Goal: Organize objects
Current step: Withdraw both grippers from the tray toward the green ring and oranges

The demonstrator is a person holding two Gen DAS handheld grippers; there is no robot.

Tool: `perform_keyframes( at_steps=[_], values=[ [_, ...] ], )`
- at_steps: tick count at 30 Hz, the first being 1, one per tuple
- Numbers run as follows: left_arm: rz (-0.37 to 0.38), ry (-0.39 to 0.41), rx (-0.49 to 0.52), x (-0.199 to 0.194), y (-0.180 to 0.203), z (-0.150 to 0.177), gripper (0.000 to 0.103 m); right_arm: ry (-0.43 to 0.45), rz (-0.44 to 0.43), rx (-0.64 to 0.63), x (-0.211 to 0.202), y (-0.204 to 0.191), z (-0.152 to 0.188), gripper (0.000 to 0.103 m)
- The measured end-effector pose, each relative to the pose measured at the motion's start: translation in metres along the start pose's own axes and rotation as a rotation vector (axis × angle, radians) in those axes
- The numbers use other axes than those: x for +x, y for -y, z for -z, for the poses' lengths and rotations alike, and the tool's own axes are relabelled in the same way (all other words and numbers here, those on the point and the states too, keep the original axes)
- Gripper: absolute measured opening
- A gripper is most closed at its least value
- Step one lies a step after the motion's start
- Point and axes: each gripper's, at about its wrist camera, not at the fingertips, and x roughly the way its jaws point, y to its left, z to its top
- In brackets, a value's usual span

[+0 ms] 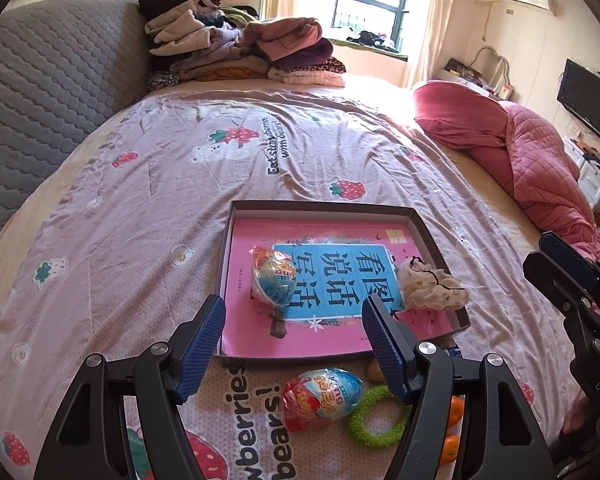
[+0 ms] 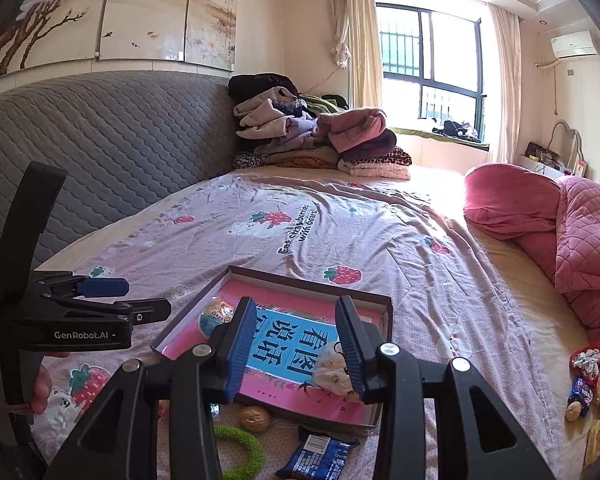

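Sunlight from a barred window [image 2: 430, 76] falls across a wide bed [image 1: 148, 184] covered with a mauve sheet printed with strawberries and bears. A grey quilted headboard [image 2: 100, 148] runs along the left, a heap of folded clothes [image 1: 236, 48] sits at the far end, and a rumpled pink quilt [image 1: 532, 160] lies along the right side. A television [image 1: 588, 104] hangs on the right wall and an air conditioner [image 2: 574, 45] is mounted high beside the window.

Most of the sheet to the left of and beyond the shallow box [image 1: 424, 224] is bare, so there is open room on that side. The near edge is crowded with small things: a foil-wrapped egg [image 1: 320, 398], a green ring [image 1: 376, 416], a walnut [image 2: 254, 419], two oranges [image 1: 452, 428] and a blue snack packet [image 2: 318, 458]. More snacks [image 2: 582, 392] lie by the quilt on the right.

The box holds a pink book [image 1: 320, 344] lying flat. A second foil egg [image 1: 274, 276] rests on its left part, and a pale ruffled hair tie [image 1: 432, 284] lies on its right near corner, against the box wall.

The left gripper [image 1: 294, 354] is spread wide with nothing between its fingers [image 1: 204, 348], above the near rim of the box, the egg in the box just beyond. The right gripper [image 2: 296, 354] is partly spread and empty; the hair tie lies just below, next to its right finger and untouched.
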Motion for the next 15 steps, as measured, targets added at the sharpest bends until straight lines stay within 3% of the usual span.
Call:
perform_keyframes(
  at_steps=[15],
  values=[
    [0.009,-0.003,0.057,-0.013,0.023,0.045,0.072,0.019,0.01,0.005,-0.038,-0.002,0.025,0.042]
  ],
)
